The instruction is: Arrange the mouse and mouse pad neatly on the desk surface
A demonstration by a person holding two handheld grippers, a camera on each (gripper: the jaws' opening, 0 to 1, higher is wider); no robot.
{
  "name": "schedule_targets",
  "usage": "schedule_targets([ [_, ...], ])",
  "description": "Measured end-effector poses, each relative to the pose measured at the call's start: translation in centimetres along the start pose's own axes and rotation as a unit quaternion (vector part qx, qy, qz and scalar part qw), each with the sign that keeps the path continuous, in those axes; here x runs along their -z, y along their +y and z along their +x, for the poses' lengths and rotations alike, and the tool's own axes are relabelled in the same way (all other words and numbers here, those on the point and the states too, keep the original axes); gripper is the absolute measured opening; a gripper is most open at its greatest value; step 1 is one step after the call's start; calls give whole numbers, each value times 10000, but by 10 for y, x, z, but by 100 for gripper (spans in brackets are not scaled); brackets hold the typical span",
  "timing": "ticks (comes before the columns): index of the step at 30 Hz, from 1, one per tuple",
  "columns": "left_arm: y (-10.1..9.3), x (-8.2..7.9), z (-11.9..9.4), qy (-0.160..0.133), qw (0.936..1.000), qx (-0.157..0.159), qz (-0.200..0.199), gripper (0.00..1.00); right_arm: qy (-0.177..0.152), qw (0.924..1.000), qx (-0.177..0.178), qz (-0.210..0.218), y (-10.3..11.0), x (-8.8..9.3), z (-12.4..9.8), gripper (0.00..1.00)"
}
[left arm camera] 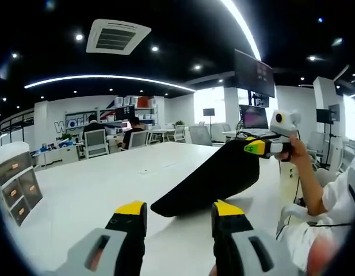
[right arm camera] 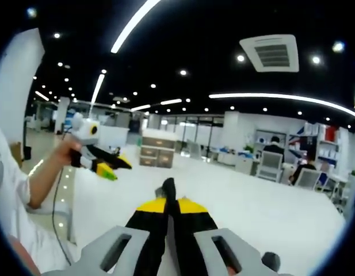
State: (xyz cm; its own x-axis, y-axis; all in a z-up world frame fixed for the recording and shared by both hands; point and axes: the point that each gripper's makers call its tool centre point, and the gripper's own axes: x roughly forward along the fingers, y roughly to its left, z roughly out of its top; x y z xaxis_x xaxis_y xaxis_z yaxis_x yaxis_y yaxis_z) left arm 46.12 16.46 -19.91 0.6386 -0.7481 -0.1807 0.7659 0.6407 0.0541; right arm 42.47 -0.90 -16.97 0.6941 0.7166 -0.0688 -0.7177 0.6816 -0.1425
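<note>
Mouse pad (left arm camera: 214, 175) hangs above the white tabletop (left arm camera: 108, 184), black and flexible, its upper corner pinched at about 2 o'clock in the left gripper view by the right gripper (left arm camera: 259, 148). Its lower edge sags to touch, or nearly touch, the tabletop just ahead of the left gripper (left arm camera: 178, 211). In the right gripper view, the right gripper's jaws stand closed on the pad's edge, seen end-on.

The left gripper stands open and holds nothing; the pad's low edge lies between and just beyond its jaws.

Recommended procedure:
1. Keep the right gripper's pinch firm while lowering; the pad will likely fold if released early.
2. Lay the sagging edge down first, then lower the raised corner.
3. Use the left gripper to steady the low edge.
</note>
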Motion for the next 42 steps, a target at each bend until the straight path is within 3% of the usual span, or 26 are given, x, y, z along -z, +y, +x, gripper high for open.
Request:
schedule_targets([
  [6, 2, 2, 2, 76, 9998, 77, 166, 45, 58, 10000, -56, -20, 1, 3, 1, 5],
  [11, 12, 10, 4, 340, 9984, 1, 459, 45, 51, 10000, -53, -14, 0, 3, 0, 5],
  [24, 22, 29, 20, 690, 9957, 166, 602, 45, 94, 9999, -55, 23, -2, 4, 0, 5],
  [34, 22, 29, 31, 678, 9961, 210, 530, 39, 97, 9999, -25, 40, -4, 5, -2, 5],
  [42, 19, 32, 36, 741, 9937, 298, 782, 39, 99, 9999, -35, 42, -3, 5, -2, 5],
])
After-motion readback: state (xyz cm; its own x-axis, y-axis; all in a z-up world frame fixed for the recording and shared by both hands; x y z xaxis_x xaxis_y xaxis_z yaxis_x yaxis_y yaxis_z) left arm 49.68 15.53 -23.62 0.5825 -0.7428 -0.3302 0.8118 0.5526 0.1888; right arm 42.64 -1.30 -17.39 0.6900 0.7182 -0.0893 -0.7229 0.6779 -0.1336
